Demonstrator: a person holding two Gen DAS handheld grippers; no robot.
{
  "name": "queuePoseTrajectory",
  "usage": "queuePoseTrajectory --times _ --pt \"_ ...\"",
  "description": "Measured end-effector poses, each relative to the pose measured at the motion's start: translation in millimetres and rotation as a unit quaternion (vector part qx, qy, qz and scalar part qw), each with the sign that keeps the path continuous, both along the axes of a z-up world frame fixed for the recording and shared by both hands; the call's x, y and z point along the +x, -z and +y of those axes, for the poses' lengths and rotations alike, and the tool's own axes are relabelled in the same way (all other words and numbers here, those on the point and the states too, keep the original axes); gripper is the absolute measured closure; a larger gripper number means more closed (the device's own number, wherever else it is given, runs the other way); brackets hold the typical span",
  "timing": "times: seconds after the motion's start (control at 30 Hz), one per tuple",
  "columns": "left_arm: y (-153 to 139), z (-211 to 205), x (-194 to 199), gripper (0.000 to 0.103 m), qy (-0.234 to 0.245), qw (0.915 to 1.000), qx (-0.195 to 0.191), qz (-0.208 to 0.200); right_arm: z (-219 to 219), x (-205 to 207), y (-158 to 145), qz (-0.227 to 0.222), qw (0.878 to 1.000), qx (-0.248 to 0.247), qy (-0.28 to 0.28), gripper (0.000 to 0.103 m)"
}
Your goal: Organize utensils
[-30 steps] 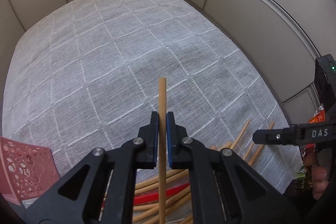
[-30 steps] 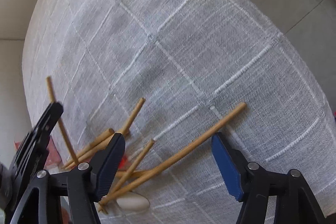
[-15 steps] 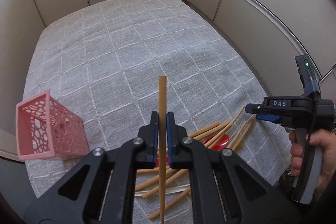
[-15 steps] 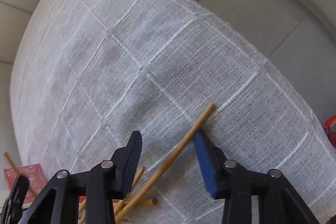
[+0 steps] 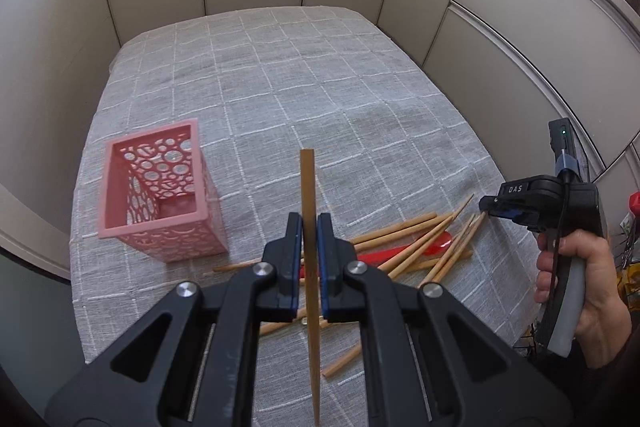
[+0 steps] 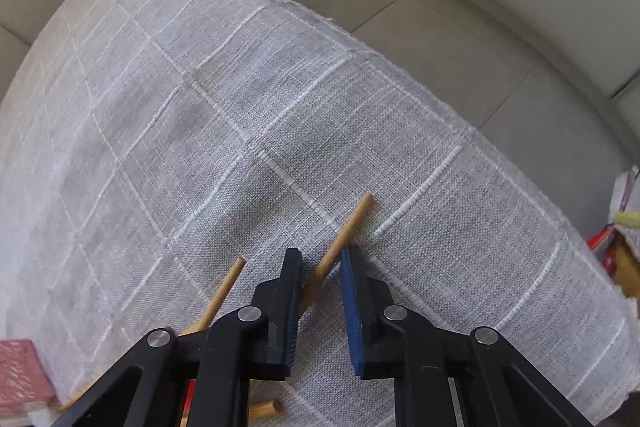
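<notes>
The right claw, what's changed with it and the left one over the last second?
The right claw has just been closing around one chopstick on the tablecloth; a gap still shows beside the stick, so no firm grip yet. The left claw has pulled back from the pile, bringing the pink basket fully into view. Unchanged: the left claw stays clamped on its chopstick.

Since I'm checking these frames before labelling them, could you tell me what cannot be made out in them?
- Left wrist view: the lower part of the chopstick pile and most of the red spoon are hidden behind the left gripper.
- Left wrist view: whether the right gripper grips a stick; too small.
- Right wrist view: the pink basket is blurred and cut off by the left edge.
</notes>
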State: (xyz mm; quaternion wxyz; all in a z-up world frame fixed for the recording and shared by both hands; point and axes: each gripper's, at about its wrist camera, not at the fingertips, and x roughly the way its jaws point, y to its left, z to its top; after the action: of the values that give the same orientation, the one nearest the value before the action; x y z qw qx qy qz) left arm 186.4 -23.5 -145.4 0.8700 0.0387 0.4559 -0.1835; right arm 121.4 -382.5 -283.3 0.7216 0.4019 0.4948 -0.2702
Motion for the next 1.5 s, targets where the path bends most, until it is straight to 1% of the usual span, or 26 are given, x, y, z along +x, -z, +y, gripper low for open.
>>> queuePoseTrajectory --times 0.07,0.17,0.3,0.4,0.5,0.67,0.7,0.8,0.9,0.93,0.97,1.0,1.03,1.13,1.3,1.33,1.4,1.43,1.5 --pt "-2 7 -1 0.094 -0.007 1.0000 -0.001 -0.003 -6 -7 0 -0.022 0.999 0.032 0.009 0.089" --pt "-7 16 -5 0.094 -0.010 0.9999 -0.007 -0.006 -10 -12 -1 -0.061 0.994 0.090 0.015 0.093" --pt "-17 27 -13 0.094 -0.015 0.9996 -0.006 -0.023 -11 -20 -16 -0.109 0.987 0.119 0.009 0.096" --pt "-27 37 -19 0.094 -0.022 0.9990 -0.012 -0.037 -6 -24 -35 -0.143 0.983 0.117 -0.003 0.097" --pt "-40 46 -25 0.094 -0.030 0.9978 -0.020 -0.055 4 -29 -58 -0.172 0.980 0.101 -0.022 0.097" --pt "-58 60 -32 0.095 -0.041 0.9952 -0.032 -0.082 29 -32 -99 -0.215 0.972 0.051 -0.075 0.097" --pt "-59 60 -32 0.095 -0.039 0.9955 -0.035 -0.079 35 -33 -108 -0.223 0.970 0.039 -0.088 0.097" --pt "-49 61 -25 0.095 -0.025 0.9977 -0.048 -0.040 50 -28 -130 -0.240 0.963 0.004 -0.119 0.097" --pt "-32 52 -18 0.093 -0.024 0.9992 -0.023 -0.022 62 -28 -143 -0.249 0.958 -0.013 -0.142 0.097" --pt "-26 48 -15 0.089 -0.022 0.9995 -0.017 -0.014 65 -27 -146 -0.251 0.956 -0.014 -0.149 0.097" --pt "-20 44 -11 0.082 -0.020 0.9997 -0.012 -0.006 67 -25 -147 -0.252 0.955 -0.016 -0.156 0.097" --pt "-12 40 -6 0.078 -0.022 0.9997 -0.004 0.005 68 -23 -147 -0.253 0.954 -0.017 -0.160 0.097" --pt "-4 35 -1 0.072 -0.026 0.9995 0.006 0.014 69 -24 -148 -0.252 0.954 -0.018 -0.163 0.097" --pt "21 18 13 0.071 -0.030 0.9983 0.031 0.041 68 -23 -146 -0.251 0.953 -0.019 -0.168 0.097" --pt "45 -3 34 0.071 -0.036 0.9962 0.054 0.058 57 -24 -141 -0.248 0.955 -0.017 -0.164 0.097" --pt "50 -5 38 0.071 -0.036 0.9958 0.051 0.067 55 -24 -140 -0.246 0.955 -0.015 -0.164 0.097" --pt "56 -11 43 0.071 -0.023 0.9955 0.030 0.087 51 -24 -137 -0.244 0.956 -0.009 -0.166 0.097" --pt "58 -15 44 0.071 -0.013 0.9953 0.018 0.094 49 -24 -137 -0.244 0.955 -0.007 -0.167 0.097" --pt "60 -31 41 0.071 0.019 0.9945 0.007 0.102 43 -25 -138 -0.245 0.955 -0.007 -0.167 0.097"
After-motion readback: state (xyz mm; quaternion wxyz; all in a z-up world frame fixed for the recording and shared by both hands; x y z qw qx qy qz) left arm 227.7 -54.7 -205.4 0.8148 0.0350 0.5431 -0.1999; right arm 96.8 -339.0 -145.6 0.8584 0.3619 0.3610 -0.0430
